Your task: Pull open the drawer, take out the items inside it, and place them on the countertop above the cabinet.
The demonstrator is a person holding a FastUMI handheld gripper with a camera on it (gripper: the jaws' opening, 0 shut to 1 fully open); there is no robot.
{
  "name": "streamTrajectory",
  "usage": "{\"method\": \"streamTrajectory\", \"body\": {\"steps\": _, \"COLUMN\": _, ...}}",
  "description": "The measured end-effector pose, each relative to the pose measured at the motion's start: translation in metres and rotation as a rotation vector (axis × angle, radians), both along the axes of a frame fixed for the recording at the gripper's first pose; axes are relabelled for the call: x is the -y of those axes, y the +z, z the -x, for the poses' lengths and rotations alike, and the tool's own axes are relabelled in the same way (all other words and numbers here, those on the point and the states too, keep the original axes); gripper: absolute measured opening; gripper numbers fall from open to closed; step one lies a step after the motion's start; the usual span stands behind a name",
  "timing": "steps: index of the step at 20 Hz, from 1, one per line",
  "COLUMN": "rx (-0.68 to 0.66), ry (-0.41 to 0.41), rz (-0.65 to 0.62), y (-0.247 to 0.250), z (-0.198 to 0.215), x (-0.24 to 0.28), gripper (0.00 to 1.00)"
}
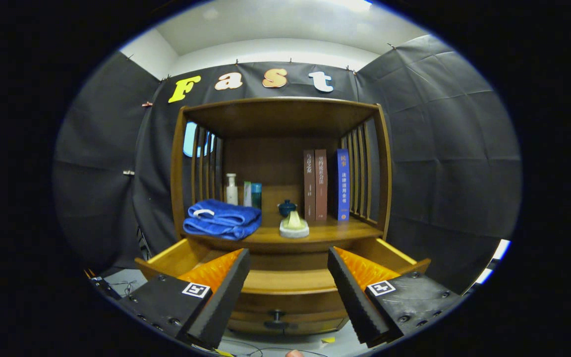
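Wooden cabinet (278,119) stands against the dark cloth wall, its slatted sides framing an open shelf whose floor is the countertop (325,232). Below that, the drawer (285,280) is pulled out toward the camera, its side walls flaring left and right and its front rail running between the fingers; its inside cannot be seen from this angle. A lower drawer front with a dark knob (276,314) sits beneath it, shut. The gripper (288,265) hangs in front of the drawer with its fingers spread wide and nothing between them, so the gap between them is free air over the drawer's front edge. On the countertop a folded blue towel (222,219) lies at the left, overhanging the front lip slightly. Three upright books (326,184) stand at the back right, close to the slats. A pale bottle (231,189) and two small containers (252,194) stand behind the towel. A small round dish holding a yellowish piece (294,225) sits near the front edge at the middle, with a dark lidded pot (287,207) just behind it. Bare wood remains to the right of the dish.
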State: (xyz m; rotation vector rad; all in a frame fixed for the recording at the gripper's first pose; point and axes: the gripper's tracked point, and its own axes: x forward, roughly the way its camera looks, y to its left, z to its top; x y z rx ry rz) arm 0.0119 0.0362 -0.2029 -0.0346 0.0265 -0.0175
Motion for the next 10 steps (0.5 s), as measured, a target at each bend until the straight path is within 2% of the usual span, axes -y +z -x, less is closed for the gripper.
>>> {"method": "streamTrajectory", "body": {"steps": 6, "rx": -0.071, "ry": 0.041, "rz": 0.034, "y": -0.084, "z": 0.001, "x": -0.019, "gripper": 0.99}}
{"method": "streamTrajectory", "body": {"steps": 10, "rx": -0.1, "ry": 0.027, "rz": 0.014, "y": -0.112, "z": -0.003, "x": -0.013, "gripper": 0.99}}
